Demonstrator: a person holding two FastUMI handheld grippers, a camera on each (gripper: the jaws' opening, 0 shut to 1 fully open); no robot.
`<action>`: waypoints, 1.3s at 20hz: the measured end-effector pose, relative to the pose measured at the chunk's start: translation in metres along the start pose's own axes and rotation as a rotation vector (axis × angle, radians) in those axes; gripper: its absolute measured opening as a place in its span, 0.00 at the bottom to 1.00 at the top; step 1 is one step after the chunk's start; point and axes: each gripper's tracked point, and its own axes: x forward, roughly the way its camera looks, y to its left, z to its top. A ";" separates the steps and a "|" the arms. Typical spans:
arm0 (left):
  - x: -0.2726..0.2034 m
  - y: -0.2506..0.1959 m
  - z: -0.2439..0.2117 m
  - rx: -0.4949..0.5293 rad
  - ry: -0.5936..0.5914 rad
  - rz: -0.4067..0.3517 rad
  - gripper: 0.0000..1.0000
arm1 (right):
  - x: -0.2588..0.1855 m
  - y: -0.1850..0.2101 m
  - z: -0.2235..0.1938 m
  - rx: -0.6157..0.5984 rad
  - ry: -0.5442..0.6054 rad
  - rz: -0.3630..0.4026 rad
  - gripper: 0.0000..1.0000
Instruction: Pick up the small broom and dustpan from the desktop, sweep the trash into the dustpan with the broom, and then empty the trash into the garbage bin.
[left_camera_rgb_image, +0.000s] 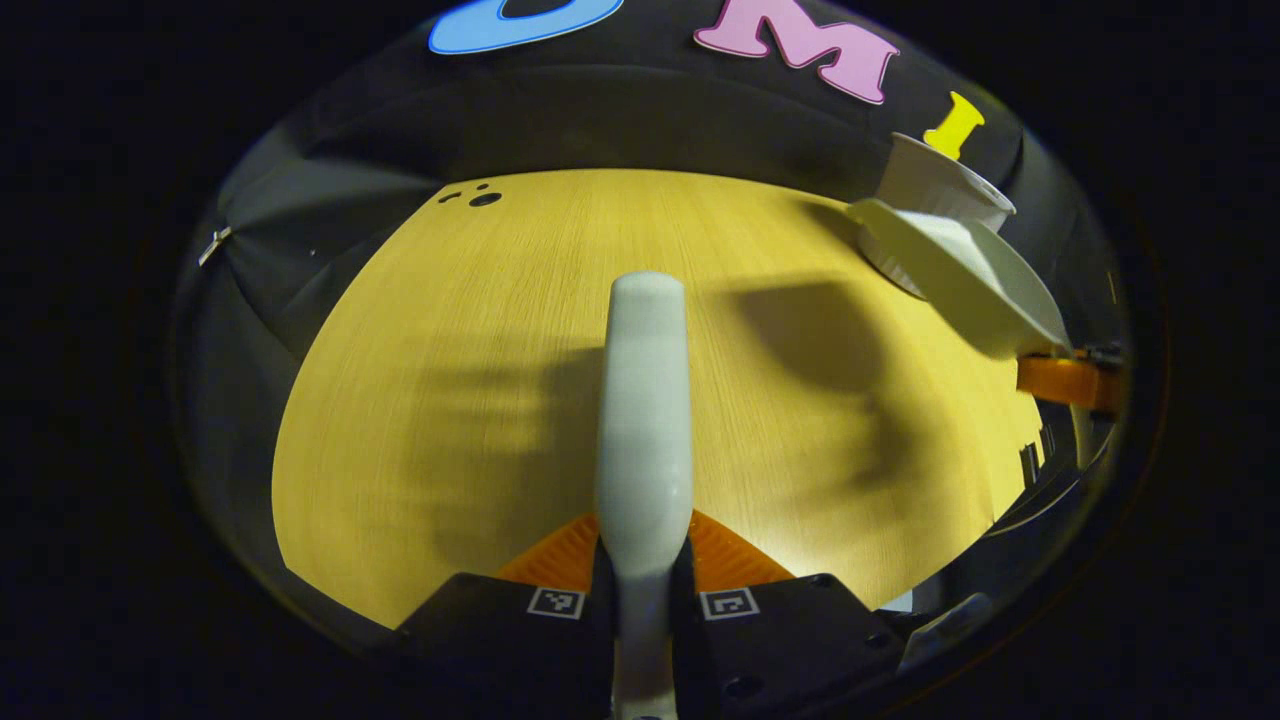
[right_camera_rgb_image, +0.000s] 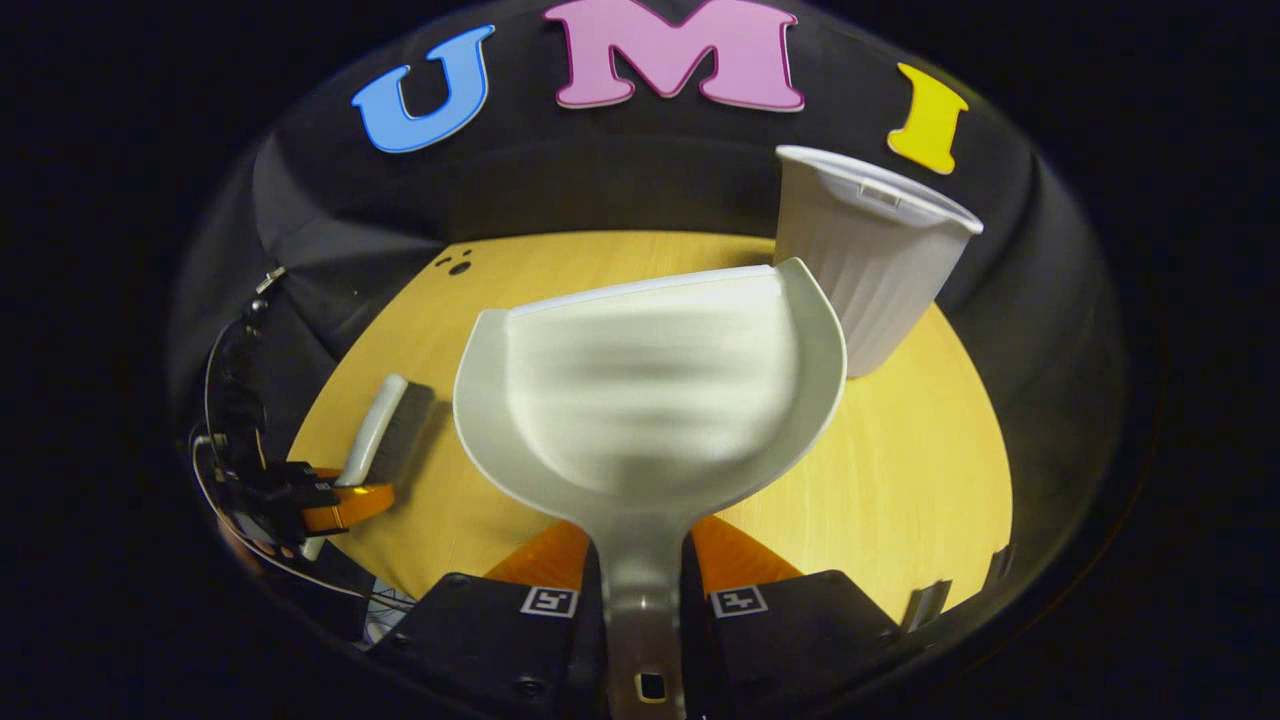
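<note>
In the left gripper view we find the left gripper (left_camera_rgb_image: 643, 570) clenched on the broom (left_camera_rgb_image: 643, 420): both fingers press the sides of its pale handle, which runs straight up the middle of the view over the wooden desktop (left_camera_rgb_image: 480, 330). From the right gripper view we see this broom off to the left, its dark bristles pointing toward the desktop, with the left gripper holding its lower end.

The right gripper (right_camera_rgb_image: 640, 575) is clamped the same way on the handle of the dustpan (right_camera_rgb_image: 650, 390), whose wide white scoop is raised in front of the camera and hides much of the desktop behind it; its surface looks blurred. Just beyond the scoop's right rim stands the white ribbed garbage bin (right_camera_rgb_image: 865, 270), upright on the far right part of the desktop. In the left gripper view we see the dustpan tilted and overlapping the front of the bin.

A few small dark specks (left_camera_rgb_image: 478, 195) lie near the far left edge of the desktop, well apart from broom and dustpan.
</note>
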 end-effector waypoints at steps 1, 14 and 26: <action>0.004 -0.001 0.003 -0.016 0.004 0.007 0.28 | 0.009 0.000 -0.011 0.012 0.028 0.004 0.33; 0.033 0.001 0.015 0.035 0.073 0.072 0.30 | 0.049 -0.007 -0.061 0.088 0.177 -0.039 0.34; 0.020 -0.015 0.021 0.084 0.029 0.015 0.66 | 0.038 -0.003 -0.055 0.119 0.162 -0.043 0.49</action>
